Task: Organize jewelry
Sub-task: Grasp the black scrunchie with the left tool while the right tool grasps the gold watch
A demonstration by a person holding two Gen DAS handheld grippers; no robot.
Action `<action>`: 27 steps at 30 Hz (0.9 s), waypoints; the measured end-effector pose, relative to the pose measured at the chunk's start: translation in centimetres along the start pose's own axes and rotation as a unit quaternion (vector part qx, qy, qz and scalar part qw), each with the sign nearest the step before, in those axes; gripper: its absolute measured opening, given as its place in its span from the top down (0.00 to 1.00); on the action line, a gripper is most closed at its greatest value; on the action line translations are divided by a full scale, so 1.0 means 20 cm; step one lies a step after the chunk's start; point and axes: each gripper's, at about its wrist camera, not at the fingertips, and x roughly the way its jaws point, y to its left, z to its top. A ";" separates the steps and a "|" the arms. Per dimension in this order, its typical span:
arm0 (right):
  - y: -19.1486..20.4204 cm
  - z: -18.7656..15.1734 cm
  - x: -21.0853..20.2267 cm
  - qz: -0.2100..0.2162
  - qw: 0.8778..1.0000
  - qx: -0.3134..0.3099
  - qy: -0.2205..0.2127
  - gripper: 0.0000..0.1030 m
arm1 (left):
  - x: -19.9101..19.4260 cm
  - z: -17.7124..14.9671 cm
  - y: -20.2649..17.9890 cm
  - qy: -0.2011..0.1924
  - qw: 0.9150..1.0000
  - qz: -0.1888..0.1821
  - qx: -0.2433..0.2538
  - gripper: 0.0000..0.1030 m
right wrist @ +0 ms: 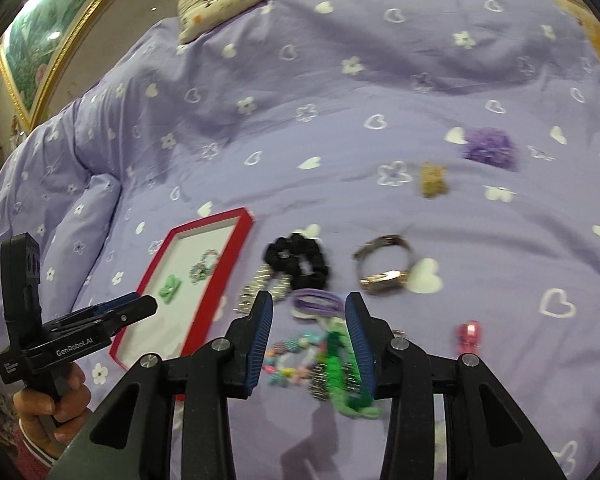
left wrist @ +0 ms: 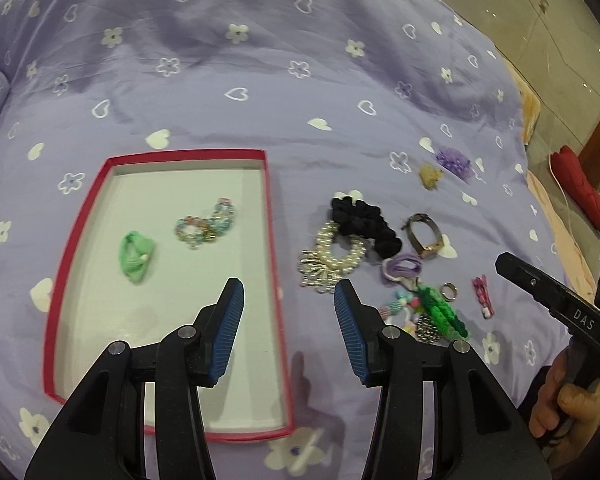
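Your left gripper hangs with its jaws apart and empty over the right rim of the red-edged tray. Inside that tray lie a green hair tie and, just right of it, a pastel beaded bracelet.

Your right gripper is likewise spread wide, holding nothing, above the pile on the purple bedspread. Between its fingers sit a purple hair tie and a green braided band. Farther off lie a black scrunchie touching a pearl bracelet, and a wristwatch to the right. A pink clip rests well apart, near right.
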 end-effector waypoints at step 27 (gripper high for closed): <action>-0.32 0.15 0.32 -0.033 0.998 0.039 0.047 0.60 | 0.59 0.30 -0.24 0.069 0.997 -0.008 0.031 0.55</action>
